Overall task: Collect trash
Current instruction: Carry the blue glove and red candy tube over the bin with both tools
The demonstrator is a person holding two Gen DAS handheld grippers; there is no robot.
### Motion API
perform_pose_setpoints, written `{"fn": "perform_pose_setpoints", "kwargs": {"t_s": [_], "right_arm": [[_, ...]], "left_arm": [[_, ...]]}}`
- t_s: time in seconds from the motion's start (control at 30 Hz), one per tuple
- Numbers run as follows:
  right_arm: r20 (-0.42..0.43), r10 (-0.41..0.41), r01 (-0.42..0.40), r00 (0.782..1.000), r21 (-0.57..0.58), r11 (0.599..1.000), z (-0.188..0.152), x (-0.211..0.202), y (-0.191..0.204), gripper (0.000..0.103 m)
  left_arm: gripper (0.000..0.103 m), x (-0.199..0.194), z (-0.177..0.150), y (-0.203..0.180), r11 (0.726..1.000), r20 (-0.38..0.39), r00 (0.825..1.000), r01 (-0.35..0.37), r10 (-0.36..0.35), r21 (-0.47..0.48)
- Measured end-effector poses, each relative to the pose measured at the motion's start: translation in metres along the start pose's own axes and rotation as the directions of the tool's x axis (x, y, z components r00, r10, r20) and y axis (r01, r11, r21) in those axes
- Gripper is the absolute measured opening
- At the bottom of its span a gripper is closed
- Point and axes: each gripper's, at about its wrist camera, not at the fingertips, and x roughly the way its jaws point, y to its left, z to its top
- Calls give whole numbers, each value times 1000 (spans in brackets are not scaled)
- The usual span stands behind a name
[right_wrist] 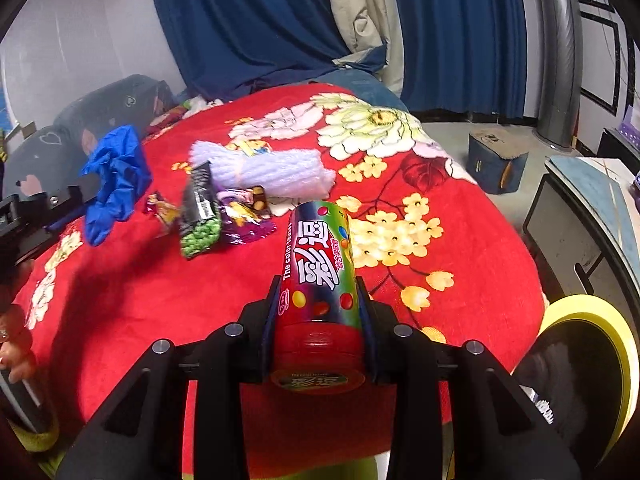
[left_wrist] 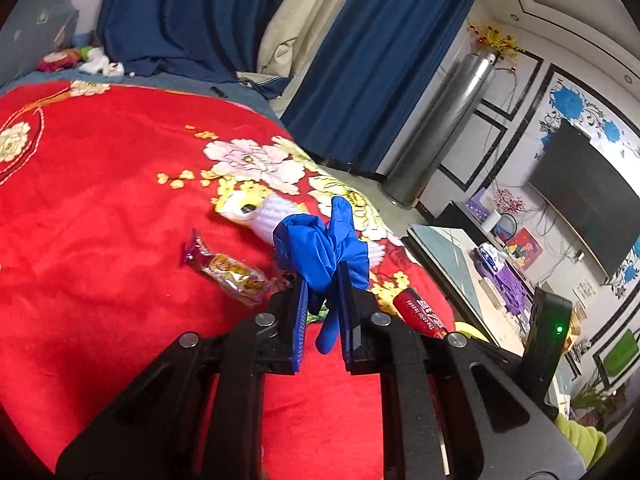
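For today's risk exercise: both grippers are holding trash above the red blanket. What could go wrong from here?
1. The blue glove is limp and bunched in the left gripper; it may slip free or snag.
2. The candy tube in the right gripper is round and smooth, so it could roll out.

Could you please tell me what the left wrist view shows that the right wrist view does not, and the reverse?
Only the left wrist view shows the wall-mounted TV and the left hand-held gripper shut on the blue glove.

Only the right wrist view shows the green pea snack bag, the blue box on the floor, and the right hand-held gripper shut on the candy tube.

Both show the red floral blanket, white foam sleeve, glove and tube.
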Motion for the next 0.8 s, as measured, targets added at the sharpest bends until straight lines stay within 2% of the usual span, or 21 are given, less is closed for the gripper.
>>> {"fn": "perform_pose_setpoints", "kwargs": {"t_s": [0.3,0.8], "right_arm": [[77,-4,3,997,15,1000,5,-36,-8,32],[173,-75,56,982,114,992,2,-86,-50,32]], "left_arm": [[9,0,-4,-26,996,-9,999,52,-52,68],[9,9,-18,-64,979,-52,992,122,-115,166]]}}
